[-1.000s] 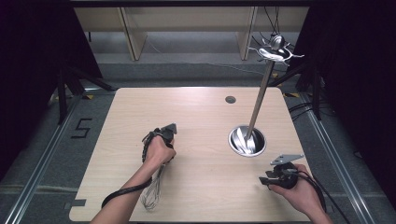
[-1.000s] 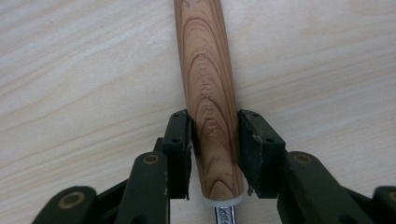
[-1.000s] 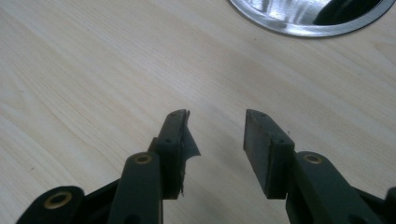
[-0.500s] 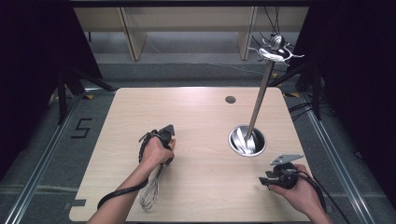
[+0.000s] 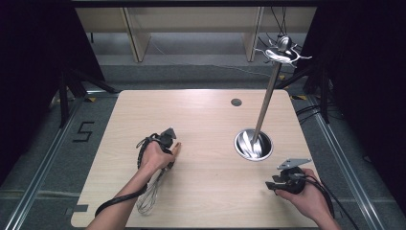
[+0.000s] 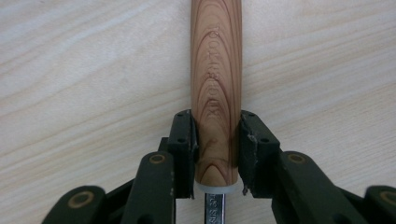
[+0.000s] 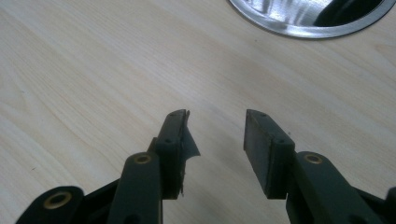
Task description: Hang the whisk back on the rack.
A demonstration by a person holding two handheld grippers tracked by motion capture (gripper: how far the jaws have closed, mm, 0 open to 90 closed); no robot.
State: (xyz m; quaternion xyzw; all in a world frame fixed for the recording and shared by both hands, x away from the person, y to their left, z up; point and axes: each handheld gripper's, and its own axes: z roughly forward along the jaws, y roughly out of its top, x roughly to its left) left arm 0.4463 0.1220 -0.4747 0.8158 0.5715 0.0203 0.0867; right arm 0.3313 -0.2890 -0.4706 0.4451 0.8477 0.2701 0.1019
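A whisk lies on the wooden table at the front left, its wire head towards the near edge. Its wooden handle sits flat on the tabletop between my left gripper's jaws, which press on both sides just above the steel neck. In the high view my left gripper is under the person's left hand. My right gripper hovers at the front right, jaws apart and nothing between them; the right gripper view shows bare wood under it.
A metal stand rises from a round shiny base right of centre, its pole leaning up to branching hooks. The base's rim lies just ahead of my right gripper. A small dark hole marks the far tabletop.
The left hand with the whisk has shifted slightly, the wire head swinging a little to the left. The right gripper has stayed where it was.
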